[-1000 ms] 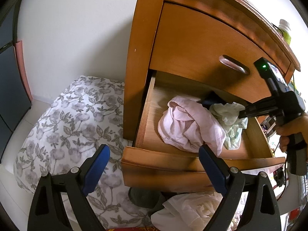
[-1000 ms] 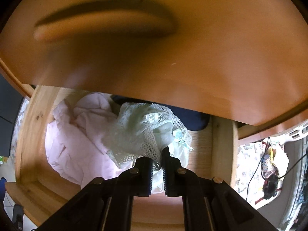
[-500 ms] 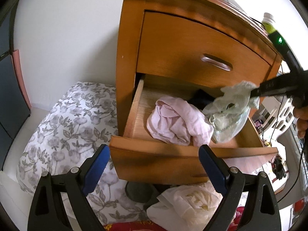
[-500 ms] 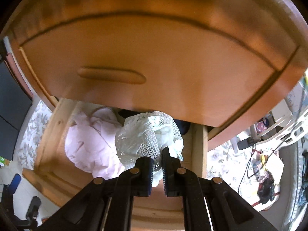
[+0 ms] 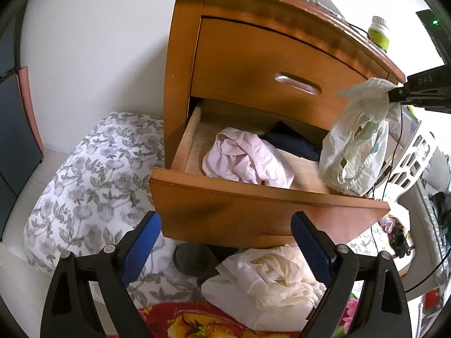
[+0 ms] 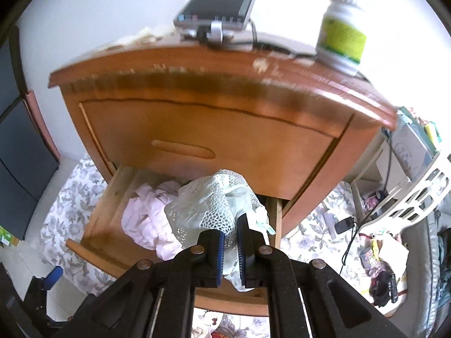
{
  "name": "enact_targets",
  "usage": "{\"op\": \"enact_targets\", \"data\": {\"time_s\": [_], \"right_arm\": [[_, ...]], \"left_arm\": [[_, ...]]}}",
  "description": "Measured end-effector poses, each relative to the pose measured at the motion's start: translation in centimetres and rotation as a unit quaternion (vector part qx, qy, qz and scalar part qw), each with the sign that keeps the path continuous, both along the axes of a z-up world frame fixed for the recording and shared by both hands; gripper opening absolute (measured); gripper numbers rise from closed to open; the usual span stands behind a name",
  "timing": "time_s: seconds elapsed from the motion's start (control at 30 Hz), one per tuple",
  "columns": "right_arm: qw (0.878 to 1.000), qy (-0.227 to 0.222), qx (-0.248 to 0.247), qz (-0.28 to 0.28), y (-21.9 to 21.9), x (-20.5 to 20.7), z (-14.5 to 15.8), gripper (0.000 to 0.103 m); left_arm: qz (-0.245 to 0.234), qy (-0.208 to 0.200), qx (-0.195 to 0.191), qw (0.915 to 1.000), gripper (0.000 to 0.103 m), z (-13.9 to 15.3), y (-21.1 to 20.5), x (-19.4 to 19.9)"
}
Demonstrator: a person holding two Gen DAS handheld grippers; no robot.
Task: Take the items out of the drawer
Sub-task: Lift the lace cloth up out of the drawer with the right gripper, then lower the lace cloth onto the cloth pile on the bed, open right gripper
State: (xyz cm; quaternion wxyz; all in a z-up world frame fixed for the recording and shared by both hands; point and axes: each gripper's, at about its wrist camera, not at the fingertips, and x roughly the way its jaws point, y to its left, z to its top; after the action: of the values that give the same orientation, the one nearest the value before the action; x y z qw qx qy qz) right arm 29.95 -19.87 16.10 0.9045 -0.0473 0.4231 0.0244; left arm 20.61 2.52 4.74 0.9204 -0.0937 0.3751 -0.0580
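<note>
A: We see the right gripper (image 6: 231,242) pinched tight on the pale green lace cloth (image 5: 353,146). The cloth hangs long, up and down, from its top corner in the jaws. Its loose bottom points down at the right end of the open drawer (image 5: 262,205).

B: Our left gripper (image 5: 225,245) has its blue pads spread wide with nothing in them. It sits near the drawer front.

A: A pink cloth (image 5: 245,160) lies in the drawer, and a dark blue cloth (image 5: 293,143) lies behind it, farther in.

B: On the nightstand (image 6: 214,118) stands a white bottle (image 6: 342,29) with a green label. It is too blurry for us to read. The letters on the black tool look like "DAS".

A: A second ago the lace cloth lay low in the drawer, bunched on the pink one. Now it is lifted up in front of the closed top drawer (image 5: 270,67). The pink cloth has stayed put.

B: A white bag (image 5: 267,284) lies on the floor, nearer to us.
</note>
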Motion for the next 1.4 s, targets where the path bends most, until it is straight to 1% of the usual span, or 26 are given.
{"op": "enact_targets", "data": {"time_s": [0.17,0.43,0.73,0.93,1.03,1.17,1.3,1.4], "right_arm": [[1.0,-0.024,0.011,0.008,-0.4,-2.0,2.3,0.008],[0.998,-0.053,0.02,0.026,0.1,-5.2,5.6,0.008],[0.995,-0.075,0.031,0.06,1.5,-8.8,8.3,0.008],[0.992,-0.078,0.033,0.089,2.8,-11.4,9.0,0.008],[0.991,-0.078,0.031,0.102,3.4,-12.3,8.9,0.008],[0.991,-0.063,0.025,0.115,4.0,-13.1,7.5,0.008],[0.992,-0.031,0.025,0.118,4.2,-12.9,4.7,0.008],[0.993,-0.003,0.02,0.119,4.3,-12.2,2.0,0.009]], "left_arm": [[-0.004,-0.013,-0.004,0.9999,0.094,1.2,-0.4,-1.4],[-0.014,-0.03,0.012,0.9994,0.094,3.1,-1.5,-3.5],[-0.028,-0.051,0.03,0.9979,0.094,4.7,-2.6,-6.1],[-0.034,-0.058,0.035,0.9971,0.094,5.3,-2.9,-7.2],[-0.036,-0.06,0.037,0.9969,0.094,5.4,-3.0,-7.6],[-0.038,-0.061,0.037,0.9968,0.094,5.5,-3.0,-7.9],[-0.038,-0.056,0.038,0.997,0.094,5.2,-3.0,-7.8],[-0.037,-0.051,0.038,0.9973,0.094,4.9,-3.0,-7.6]]}}
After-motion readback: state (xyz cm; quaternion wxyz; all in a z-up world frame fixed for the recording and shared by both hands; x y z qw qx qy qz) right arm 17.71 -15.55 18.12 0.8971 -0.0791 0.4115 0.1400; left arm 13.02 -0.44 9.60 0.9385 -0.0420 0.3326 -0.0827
